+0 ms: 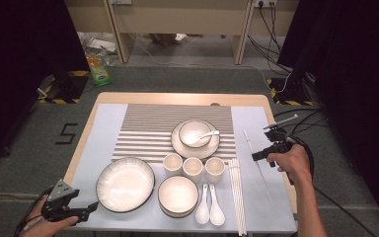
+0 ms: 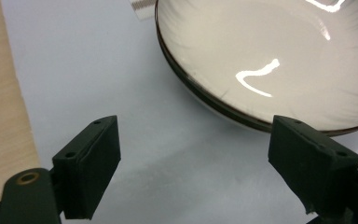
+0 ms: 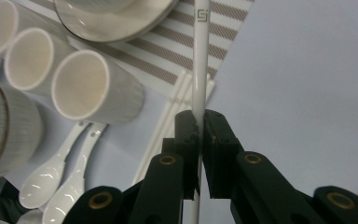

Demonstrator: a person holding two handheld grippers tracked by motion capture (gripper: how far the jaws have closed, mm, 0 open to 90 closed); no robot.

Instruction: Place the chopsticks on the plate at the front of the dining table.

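The right gripper [image 3: 199, 135] has its jaws clamped on a single white chopstick [image 3: 200, 70], lifted over the table's right side (others lie bundled nearby); best keep it level. The left gripper [image 2: 193, 163] hangs agape beside the plate [image 2: 270, 56].

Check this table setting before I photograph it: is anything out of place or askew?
One white chopstick is apart from the bundle of chopsticks, slanted, clamped in the shut right gripper. Everything else sits tidy and unbroken.
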